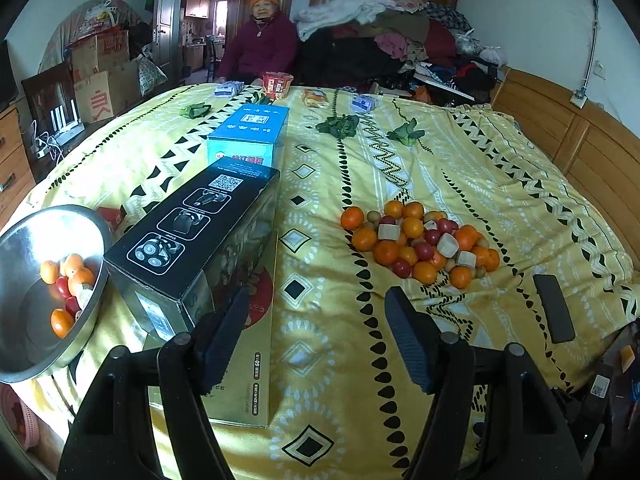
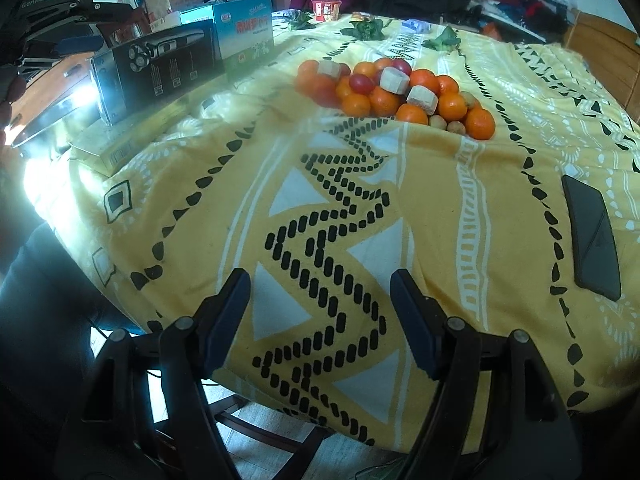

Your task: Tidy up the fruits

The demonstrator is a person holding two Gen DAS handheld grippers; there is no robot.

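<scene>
Both black two-finger grippers, left (image 1: 316,336) and right (image 2: 320,320), are hovering empty, jaws apart, needing to reach the orange-and-red fruit pile (image 2: 394,92) at upper centre for the steel bowl (image 1: 24,232).

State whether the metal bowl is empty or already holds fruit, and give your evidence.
Partly filled: the metal bowl holds several oranges and small red fruits.

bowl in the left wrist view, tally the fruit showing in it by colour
orange fruit: 4
red fruit: 2
total: 6 showing in the steel bowl; a pale piece beside them is too unclear to count
</scene>
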